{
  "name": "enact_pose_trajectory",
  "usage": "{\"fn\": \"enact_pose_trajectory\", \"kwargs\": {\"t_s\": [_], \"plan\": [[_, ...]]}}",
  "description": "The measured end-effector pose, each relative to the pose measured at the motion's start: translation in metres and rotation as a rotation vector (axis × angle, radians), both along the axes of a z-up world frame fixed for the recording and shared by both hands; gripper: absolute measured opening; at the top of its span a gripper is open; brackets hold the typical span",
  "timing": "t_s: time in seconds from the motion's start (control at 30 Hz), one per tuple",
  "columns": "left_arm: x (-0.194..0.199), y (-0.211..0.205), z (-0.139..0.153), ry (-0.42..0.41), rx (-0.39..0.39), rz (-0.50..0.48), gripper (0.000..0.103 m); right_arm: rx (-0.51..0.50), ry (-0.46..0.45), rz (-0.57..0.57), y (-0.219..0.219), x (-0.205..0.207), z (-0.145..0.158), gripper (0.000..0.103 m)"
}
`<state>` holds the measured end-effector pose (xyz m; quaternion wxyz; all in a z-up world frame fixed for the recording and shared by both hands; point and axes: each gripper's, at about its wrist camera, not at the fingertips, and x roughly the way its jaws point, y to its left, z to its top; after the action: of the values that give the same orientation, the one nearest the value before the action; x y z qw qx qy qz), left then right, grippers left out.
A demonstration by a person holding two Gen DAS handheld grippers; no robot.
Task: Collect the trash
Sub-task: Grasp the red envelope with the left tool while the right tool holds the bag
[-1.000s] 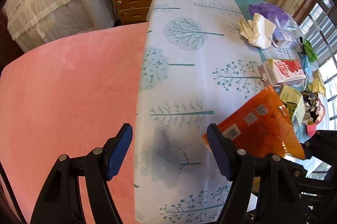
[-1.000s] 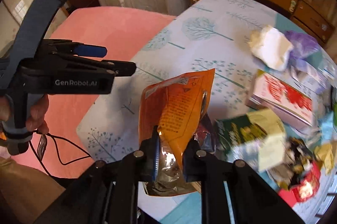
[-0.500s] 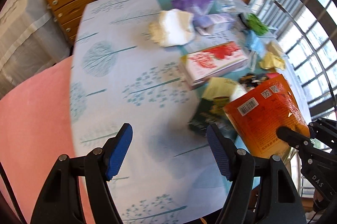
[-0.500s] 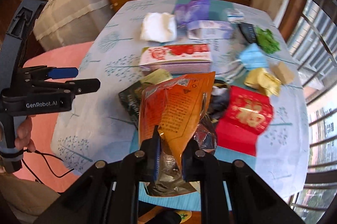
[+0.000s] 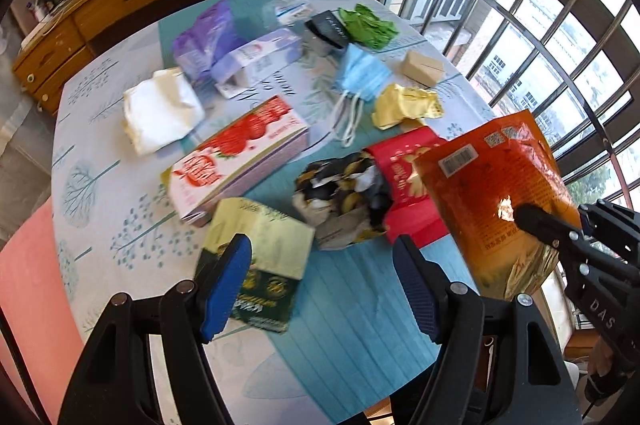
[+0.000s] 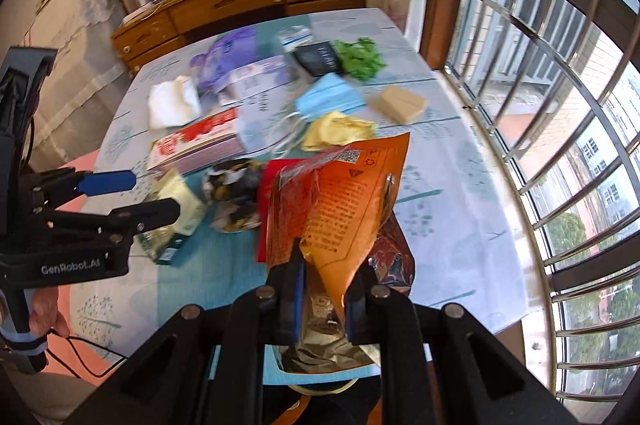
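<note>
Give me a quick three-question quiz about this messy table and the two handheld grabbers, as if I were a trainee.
1. True or false: the right gripper is shut on the orange bag.
2. What sits between the fingers of the left gripper? A) blue face mask B) nothing C) strawberry carton
3. Fill in: the blue face mask lies between the green scrap and the crumpled ______ wrapper.

Key
1. True; its fingers pinch the bag's lower end.
2. B; they stand apart above the table, while the strawberry carton lies farther off.
3. Yellow.
</note>
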<state>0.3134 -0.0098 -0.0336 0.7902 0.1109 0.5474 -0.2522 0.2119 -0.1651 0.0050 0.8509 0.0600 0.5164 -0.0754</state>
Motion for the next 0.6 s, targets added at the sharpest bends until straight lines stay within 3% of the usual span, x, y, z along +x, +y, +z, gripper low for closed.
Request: {"fn": "enact_pose_trajectory", "kwargs": {"t_s": [0.17,0.4,0.6], "plan": [[0.003,-0.039,-0.009,0.011,0.057,-0.051,0.073,0.017,0.012,-0.009,-0.044,0.000,-0.004,0.015],[0.019,-0.109,-0.026,-0.017,0.184,-0.258,0.077,0.060,0.018,0.007,-0.093,0.005,-0.016,0.015],[0.035,-0.145,-0.054,0.057,0.254,-0.418,0.077,0.108,0.042,0.016,-0.119,0.009,-0.033,0.015]]}}
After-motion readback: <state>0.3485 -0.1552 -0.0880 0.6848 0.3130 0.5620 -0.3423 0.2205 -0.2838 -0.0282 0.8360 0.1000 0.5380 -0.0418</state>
